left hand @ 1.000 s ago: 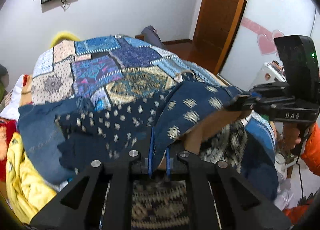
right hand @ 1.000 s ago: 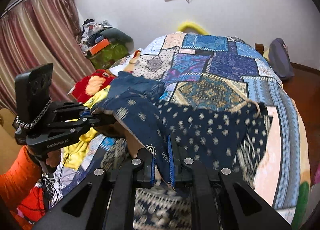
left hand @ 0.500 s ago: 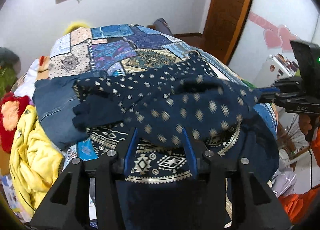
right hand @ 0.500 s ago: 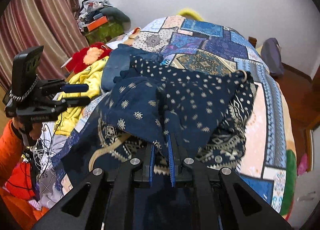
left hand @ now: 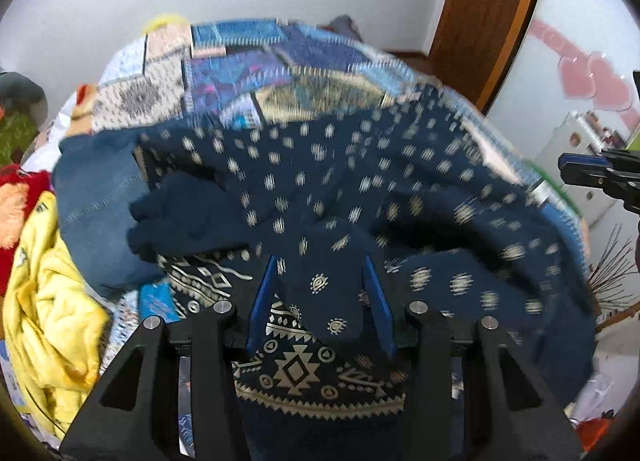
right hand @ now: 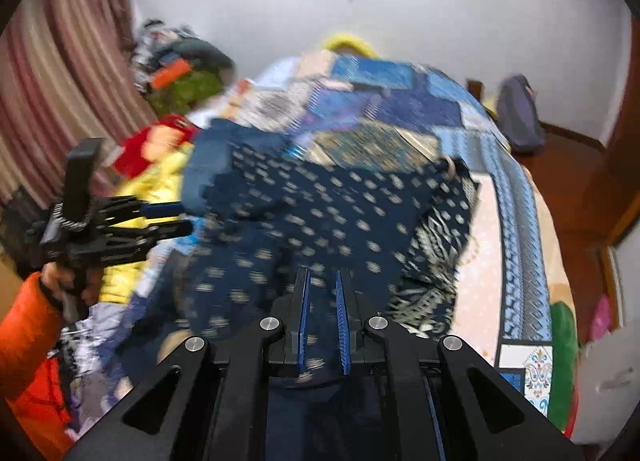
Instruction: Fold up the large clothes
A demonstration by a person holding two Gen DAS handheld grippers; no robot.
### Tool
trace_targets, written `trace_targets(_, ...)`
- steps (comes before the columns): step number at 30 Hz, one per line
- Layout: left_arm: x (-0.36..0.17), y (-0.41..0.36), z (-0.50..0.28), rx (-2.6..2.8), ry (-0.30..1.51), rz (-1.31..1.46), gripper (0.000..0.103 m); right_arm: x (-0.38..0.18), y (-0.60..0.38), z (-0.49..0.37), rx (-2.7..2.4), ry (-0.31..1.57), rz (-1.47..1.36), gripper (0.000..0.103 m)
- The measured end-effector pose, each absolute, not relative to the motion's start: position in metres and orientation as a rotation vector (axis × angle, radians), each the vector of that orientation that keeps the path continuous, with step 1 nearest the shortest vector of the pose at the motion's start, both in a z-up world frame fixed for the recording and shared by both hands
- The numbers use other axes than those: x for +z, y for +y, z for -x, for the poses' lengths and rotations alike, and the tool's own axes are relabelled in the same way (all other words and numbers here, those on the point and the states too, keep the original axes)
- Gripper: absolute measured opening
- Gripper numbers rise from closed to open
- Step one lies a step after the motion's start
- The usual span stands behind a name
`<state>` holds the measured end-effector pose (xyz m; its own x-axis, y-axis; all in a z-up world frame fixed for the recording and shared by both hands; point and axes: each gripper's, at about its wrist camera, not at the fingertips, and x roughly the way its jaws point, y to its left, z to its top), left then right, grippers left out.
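Note:
A large navy garment (left hand: 360, 189) with cream dots and a geometric cream hem lies crumpled on the bed, blurred by motion. In the left wrist view my left gripper (left hand: 320, 293) stands open just above it. A loose fold lies between the blue pads (left hand: 264, 293), which do not press on it. From the right wrist view, the left gripper (right hand: 176, 217) hangs beside the garment's (right hand: 320, 213) left edge with nothing in it. My right gripper (right hand: 322, 301) is shut on the garment's near edge. It also shows at the right edge of the left wrist view as the right gripper (left hand: 564, 171).
A patchwork bedspread (left hand: 256, 73) covers the bed. Blue jeans (left hand: 92, 189), a yellow garment (left hand: 44, 301) and a red plush (left hand: 16, 189) are piled on its left side. An orange sleeve (right hand: 28, 333) holds the left gripper. A wooden door (left hand: 480, 21) and a grey bag (right hand: 520, 117) are beyond.
My left gripper opened, let go of the garment and sank toward the bed. The garment dropped from held up between both grippers to lying flat. The right gripper stayed shut and shifted sideways.

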<state>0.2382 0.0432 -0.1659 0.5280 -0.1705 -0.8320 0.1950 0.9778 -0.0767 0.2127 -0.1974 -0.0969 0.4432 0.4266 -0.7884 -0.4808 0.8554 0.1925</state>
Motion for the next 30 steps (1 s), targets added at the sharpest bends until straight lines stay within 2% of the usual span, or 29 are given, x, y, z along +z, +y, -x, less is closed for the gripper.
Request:
trace_targets(7,-0.225,0.047,-0.246,-0.18,1.092,-0.027,0.048,-0.198,-0.18,-0.243,0.455,1.143,0.228,0.009)
trace_targets(9,-0.225,0.048,-0.244,-0.174,1.08,-0.027,0.052,-0.206,-0.184,-0.243,0.452,1.116,0.234,0.009)
trace_targets(18,-0.23,0.05,-0.241,-0.168,1.074,-0.019,0.055,-0.207,-0.205,-0.248,0.434,1.124,0.217,0.009)
trace_targets(20,-0.231,0.052,-0.24,-0.167,1.072,-0.014,0.056,-0.206,-0.214,-0.25,0.359,1.113,0.227,0.032)
trace_targets(21,-0.231,0.052,-0.241,-0.167,1.072,-0.011,0.057,-0.205,-0.218,-0.248,0.32,1.102,0.239,0.073)
trace_targets(22,-0.231,0.053,-0.241,-0.167,1.072,-0.007,0.057,-0.204,-0.225,-0.248,0.225,1.065,0.279,0.102)
trace_targets(24,-0.228,0.055,-0.241,-0.168,1.074,-0.006,0.056,-0.203,-0.24,-0.247,0.16,1.026,0.29,0.103)
trace_targets(30,-0.193,0.089,-0.244,-0.129,0.992,0.053,0.057,-0.195,-0.273,-0.258,0.177,1.075,0.141,0.103)
